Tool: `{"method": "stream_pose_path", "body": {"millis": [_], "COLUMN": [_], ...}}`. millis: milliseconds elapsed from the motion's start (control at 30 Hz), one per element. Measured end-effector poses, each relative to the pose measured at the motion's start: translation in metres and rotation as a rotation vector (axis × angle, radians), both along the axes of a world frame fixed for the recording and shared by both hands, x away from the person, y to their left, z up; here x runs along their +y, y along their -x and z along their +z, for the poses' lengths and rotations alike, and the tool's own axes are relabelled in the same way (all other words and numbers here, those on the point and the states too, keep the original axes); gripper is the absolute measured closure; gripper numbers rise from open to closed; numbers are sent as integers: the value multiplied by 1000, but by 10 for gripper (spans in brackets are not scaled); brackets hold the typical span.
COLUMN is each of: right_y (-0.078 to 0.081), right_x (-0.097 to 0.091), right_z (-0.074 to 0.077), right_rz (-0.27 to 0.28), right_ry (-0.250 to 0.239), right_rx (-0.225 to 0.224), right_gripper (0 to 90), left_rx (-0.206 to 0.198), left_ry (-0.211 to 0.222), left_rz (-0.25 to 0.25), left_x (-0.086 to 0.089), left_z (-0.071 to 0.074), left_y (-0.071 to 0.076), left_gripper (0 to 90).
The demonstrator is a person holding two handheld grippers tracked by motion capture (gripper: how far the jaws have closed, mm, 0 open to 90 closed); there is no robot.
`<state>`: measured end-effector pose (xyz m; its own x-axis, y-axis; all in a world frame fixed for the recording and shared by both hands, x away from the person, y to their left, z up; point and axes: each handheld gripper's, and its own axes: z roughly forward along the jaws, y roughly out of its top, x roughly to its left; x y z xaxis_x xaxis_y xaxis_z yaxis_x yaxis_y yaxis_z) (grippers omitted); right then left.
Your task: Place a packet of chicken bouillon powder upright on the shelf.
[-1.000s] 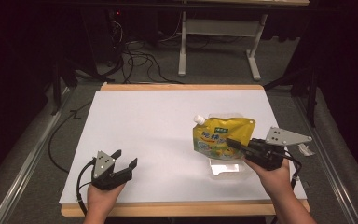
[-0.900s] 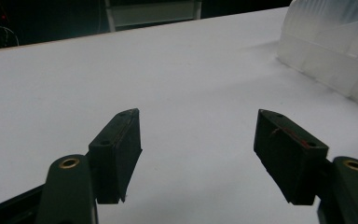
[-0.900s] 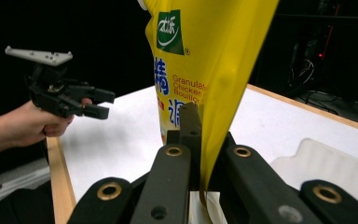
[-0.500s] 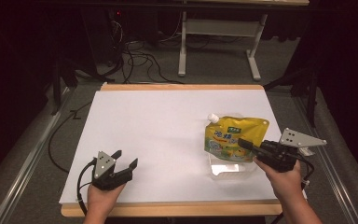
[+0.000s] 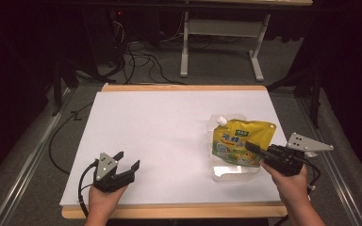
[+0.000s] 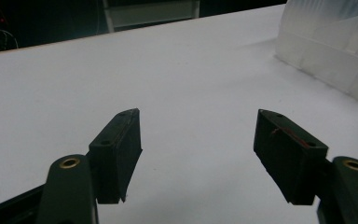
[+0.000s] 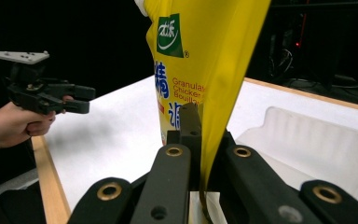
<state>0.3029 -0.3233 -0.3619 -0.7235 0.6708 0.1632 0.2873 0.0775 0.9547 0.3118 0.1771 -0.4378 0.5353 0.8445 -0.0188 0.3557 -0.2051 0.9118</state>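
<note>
pouch: yellow spouted pouch (image 5: 242, 142), green logo, blue print, white spout at its upper left corner in the high view; held up off the table, hanging over the clear tray
pouch in right gripper view: pouch (image 7: 200, 70) rises straight up from between the jaws, its lower edge pinched
tray: clear plastic tray (image 5: 231, 173) on the white table, just under and toward the person from the pouch; in the right gripper view the tray (image 7: 317, 149) lies just right of the pouch
right gripper: right gripper (image 5: 253, 148) at the pouch's lower right part, hand behind it near the table's right front corner
right jaws: closed tight on the pouch, yellow film clamped between the two black jaws
left gripper: left gripper (image 5: 126, 161) well apart from the pouch, far to its left near the table's front edge, low over the table
left jaws: spread wide, nothing between them, bare white table (image 6: 191, 93) past them
left gripper from right gripper view: left gripper (image 7: 86, 99) seen left of the pouch, held in a hand (image 7: 14, 123)
table: white sheet on wood-edged table (image 5: 160, 122); pouch over its right half
tray from left gripper view: clear tray (image 6: 335, 51) at the upper right, well beyond the jaws
</note>
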Motion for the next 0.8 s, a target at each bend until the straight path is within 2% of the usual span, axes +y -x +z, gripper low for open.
{"method": "stream_pose_path", "body": {"millis": [800], "right_y": [-3], "right_x": [2], "right_z": [-18], "right_rz": [-51], "right_ry": [7], "right_rx": [40], "right_gripper": [900], "left_rx": [-6], "left_ry": [2], "left_rz": [-5], "left_x": [0], "left_z": [1], "left_y": [0], "left_gripper": [329]}}
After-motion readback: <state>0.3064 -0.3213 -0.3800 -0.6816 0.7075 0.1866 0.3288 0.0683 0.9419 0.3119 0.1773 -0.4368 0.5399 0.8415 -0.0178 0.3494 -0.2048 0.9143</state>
